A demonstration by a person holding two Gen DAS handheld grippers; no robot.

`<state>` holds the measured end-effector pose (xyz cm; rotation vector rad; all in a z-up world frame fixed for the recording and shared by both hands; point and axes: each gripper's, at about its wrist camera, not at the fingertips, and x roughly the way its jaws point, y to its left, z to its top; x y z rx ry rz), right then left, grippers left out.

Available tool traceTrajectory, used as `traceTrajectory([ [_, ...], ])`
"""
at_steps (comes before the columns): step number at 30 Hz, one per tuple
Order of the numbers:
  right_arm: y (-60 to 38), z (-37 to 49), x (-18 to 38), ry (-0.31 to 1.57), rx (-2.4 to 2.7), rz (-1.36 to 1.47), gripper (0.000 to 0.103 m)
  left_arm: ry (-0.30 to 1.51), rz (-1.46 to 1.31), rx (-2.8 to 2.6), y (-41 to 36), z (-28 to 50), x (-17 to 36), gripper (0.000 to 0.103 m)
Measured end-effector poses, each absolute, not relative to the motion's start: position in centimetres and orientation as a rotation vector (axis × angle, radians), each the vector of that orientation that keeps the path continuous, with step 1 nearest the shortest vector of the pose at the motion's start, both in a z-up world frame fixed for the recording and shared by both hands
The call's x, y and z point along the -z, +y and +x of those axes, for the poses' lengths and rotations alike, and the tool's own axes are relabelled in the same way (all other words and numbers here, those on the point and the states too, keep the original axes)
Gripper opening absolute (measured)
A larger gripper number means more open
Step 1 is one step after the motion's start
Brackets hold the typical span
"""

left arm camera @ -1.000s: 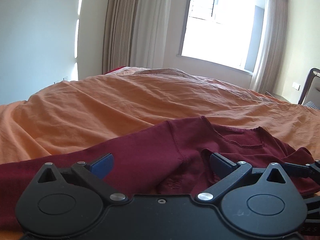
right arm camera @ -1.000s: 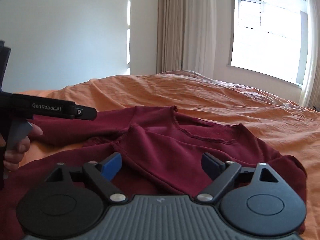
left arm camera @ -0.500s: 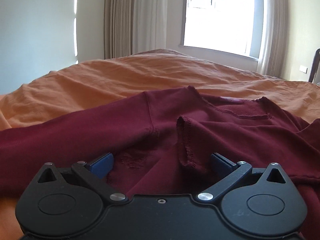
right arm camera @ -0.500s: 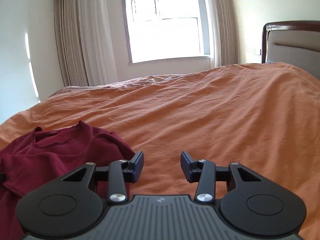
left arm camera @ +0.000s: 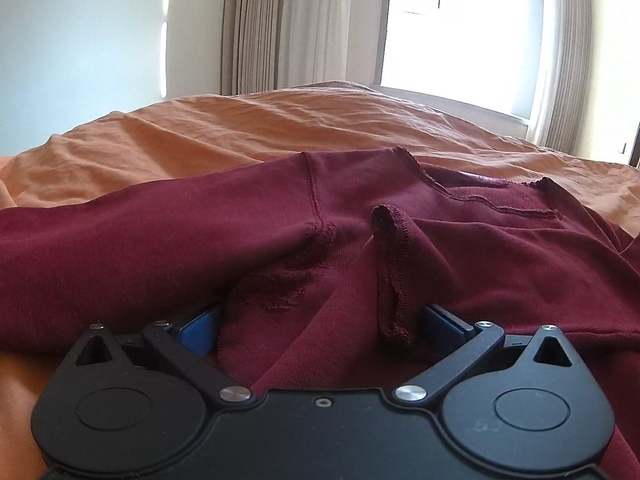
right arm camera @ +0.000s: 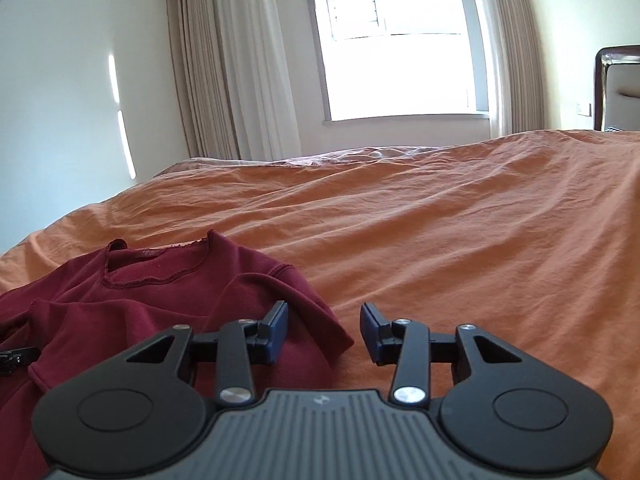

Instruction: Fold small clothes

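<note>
A dark red long-sleeved top (left arm camera: 460, 256) lies spread on the orange bed cover (left arm camera: 280, 132), neckline toward the far side. My left gripper (left arm camera: 320, 326) is wide open and low over the top, with bunched cloth and a folded hem strip (left arm camera: 390, 272) between its fingers. In the right wrist view the top (right arm camera: 132, 312) lies at the lower left. My right gripper (right arm camera: 324, 332) is open at the top's right edge; its left finger (right arm camera: 276, 330) is over the cloth, its right finger over the bare cover.
The orange cover (right arm camera: 460, 232) stretches far to the right and back. A window with pale curtains (right arm camera: 400, 48) stands behind the bed. A headboard (right arm camera: 616, 88) shows at the far right. A bit of the left gripper (right arm camera: 16, 356) shows at the left edge.
My left gripper has moved forward and lower onto the top, still wide open. My right gripper has swung right to the top's right edge and narrowed its opening.
</note>
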<state>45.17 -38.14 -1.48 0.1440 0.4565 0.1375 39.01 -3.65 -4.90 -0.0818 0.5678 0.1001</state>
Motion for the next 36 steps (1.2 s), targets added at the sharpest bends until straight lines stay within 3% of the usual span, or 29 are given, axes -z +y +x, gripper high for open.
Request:
traceTrajectory([
  [1,-38.0,45.4,1.6,0.467,-0.149,0.14,0.018,0.567,-0.079,-0.102,-3.7,39.0,4.9,0.103],
  [3,-38.2,45.3,1.4,0.464,-0.156,0.159,0.011,0.565,-0.073,-0.104,-3.8,39.0,5.0,0.103],
  [8,-40.5,43.8,-2.4,0.345,-0.181,0.154,0.009,0.563,-0.074,-0.104,-3.9,38.9,5.0,0.103],
  [15,-41.2,43.9,-1.9,0.462,-0.122,0.155,0.01,0.56,-0.068,-0.1,-4.0,38.9,5.0,0.103],
  [16,-41.6,43.7,-1.5,0.472,-0.105,0.192,0.013,0.561,-0.068,-0.101,-4.0,38.9,5.0,0.103],
  [18,-42.5,43.0,-0.6,0.497,-0.1,0.281,0.032,0.561,-0.069,-0.1,-3.9,38.9,5.0,0.103],
  [20,-43.1,42.5,0.6,0.54,-0.152,0.391,0.058,0.561,-0.068,-0.1,-3.9,38.9,5.0,0.103],
  [23,-42.1,42.5,1.9,0.616,-0.203,0.466,0.061,0.56,-0.069,-0.1,-3.9,38.9,5.0,0.103],
  [24,-41.6,42.6,2.1,0.637,-0.202,0.461,0.06,0.56,-0.069,-0.1,-3.9,38.9,5.0,0.103],
  [25,-40.9,42.6,2.3,0.663,-0.177,0.438,0.046,0.56,-0.069,-0.1,-3.9,38.9,5.0,0.103],
  [26,-40.4,42.5,2.2,0.678,-0.157,0.42,0.019,0.56,-0.07,-0.1,-3.9,38.9,5.0,0.103],
  [28,-40.1,41.8,1.6,0.667,-0.148,0.422,0.012,0.559,-0.073,-0.098,-3.9,38.9,5.0,0.103],
  [33,-41.0,40.6,1.7,0.725,-0.143,0.46,0.011,0.557,-0.083,-0.094,-3.7,38.9,5.0,0.103],
  [36,-42.0,40.4,1.8,0.693,-0.151,0.519,0.025,0.555,-0.081,-0.094,-3.7,38.9,5.0,0.103],
])
